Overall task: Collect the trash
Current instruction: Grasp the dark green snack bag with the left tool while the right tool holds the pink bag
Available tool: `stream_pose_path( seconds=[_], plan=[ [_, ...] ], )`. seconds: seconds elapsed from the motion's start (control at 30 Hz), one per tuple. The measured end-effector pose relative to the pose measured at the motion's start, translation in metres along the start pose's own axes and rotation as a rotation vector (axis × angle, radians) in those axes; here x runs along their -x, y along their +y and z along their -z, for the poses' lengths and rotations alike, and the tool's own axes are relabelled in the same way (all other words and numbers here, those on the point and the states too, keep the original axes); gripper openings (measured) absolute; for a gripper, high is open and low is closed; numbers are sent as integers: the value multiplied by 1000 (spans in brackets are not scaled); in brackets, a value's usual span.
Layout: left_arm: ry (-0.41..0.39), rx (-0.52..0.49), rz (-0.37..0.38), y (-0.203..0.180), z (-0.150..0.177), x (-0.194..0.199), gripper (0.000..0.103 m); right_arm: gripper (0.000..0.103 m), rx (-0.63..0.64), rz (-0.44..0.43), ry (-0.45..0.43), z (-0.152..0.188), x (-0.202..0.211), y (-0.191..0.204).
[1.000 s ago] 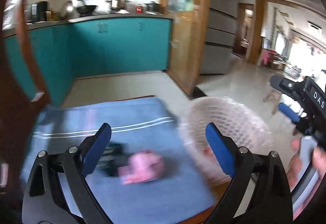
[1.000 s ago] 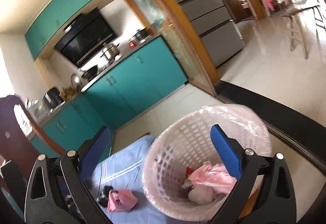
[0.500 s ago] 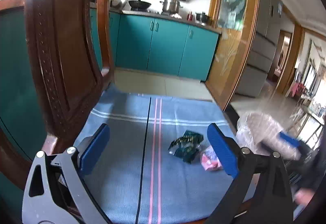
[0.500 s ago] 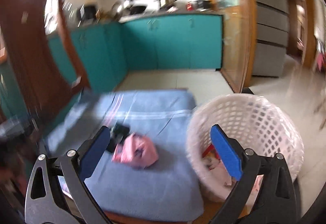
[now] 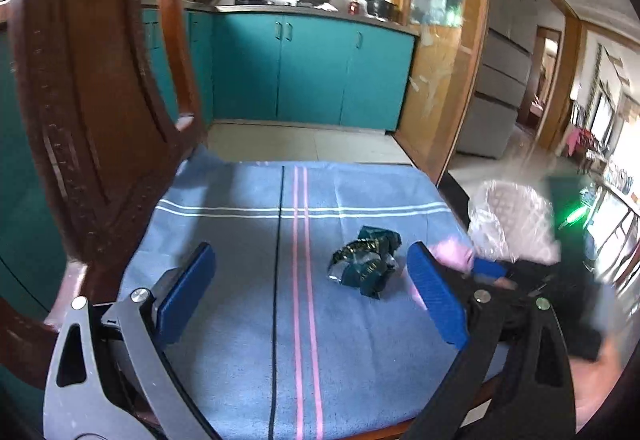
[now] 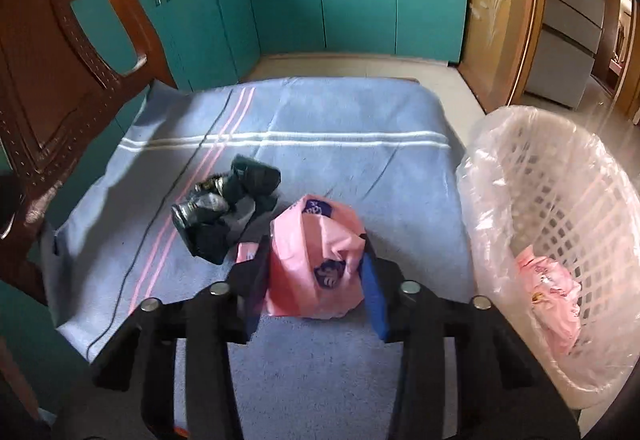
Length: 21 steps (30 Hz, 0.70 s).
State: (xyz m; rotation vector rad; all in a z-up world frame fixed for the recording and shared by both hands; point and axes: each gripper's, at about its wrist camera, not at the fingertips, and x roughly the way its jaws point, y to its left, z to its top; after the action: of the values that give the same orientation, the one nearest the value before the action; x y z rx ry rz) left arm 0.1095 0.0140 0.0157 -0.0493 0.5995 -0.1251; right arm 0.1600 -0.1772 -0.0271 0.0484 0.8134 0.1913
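A crumpled pink packet [image 6: 320, 224] lies on the blue striped towel [image 6: 340, 111]. My right gripper [image 6: 316, 260] has come down over it. Its jaws are closing, and both blue pads press the packet's sides. A dark green crumpled wrapper [image 6: 224, 207] lies just left of it, untouched. In the left wrist view that wrapper [image 5: 366, 266] sits ahead of my left gripper [image 5: 312, 260], which hangs open over the towel with nothing between its pads. The pink packet [image 5: 454, 254] peeks out past the left gripper's right finger. A white lattice basket [image 6: 560, 175] lined with clear plastic stands right of the towel.
The basket holds pink trash [image 6: 548, 284]. A carved wooden chair back [image 5: 92, 99] rises close at the left of the towel. Teal kitchen cabinets [image 5: 312, 75] and tiled floor lie beyond. The towel's near edge ends at a wooden rim [image 5: 384, 428].
The right gripper came down from above the basket onto the pink packet, and its wide jaws narrowed around it. The left gripper's view swung left, from the basket to the towel and chair back.
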Motion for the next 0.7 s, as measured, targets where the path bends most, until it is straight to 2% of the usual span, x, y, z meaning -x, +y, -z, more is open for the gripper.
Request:
stream_pose_path(
  seconds=[0.1,0.23,0.37,0.57,0.6,0.63,0.7],
  plan=[
    [20,-37,15,-13,2,-13,96,35,-37,-18,-109,-2,38,-8],
    [63,-100,50,-37,3,-40,96,35,-84,-27,-197,0,70,-24],
    [122,-157,47,-53,5,-79,96,35,-122,-33,-186,0,71,-37],
    [245,-137,31,-49,13,-129,93,35,-98,-56,-171,1,69,-33],
    [262,-139,46,-48,15,-134,77,35,-93,-58,-169,0,66,-30],
    [286,-139,69,-47,18,-136,53,35,-89,-61,-169,-1,66,-29],
    [282,-129,81,-46,19,-132,47,35,-82,-68,-166,-1,65,-27]
  ],
)
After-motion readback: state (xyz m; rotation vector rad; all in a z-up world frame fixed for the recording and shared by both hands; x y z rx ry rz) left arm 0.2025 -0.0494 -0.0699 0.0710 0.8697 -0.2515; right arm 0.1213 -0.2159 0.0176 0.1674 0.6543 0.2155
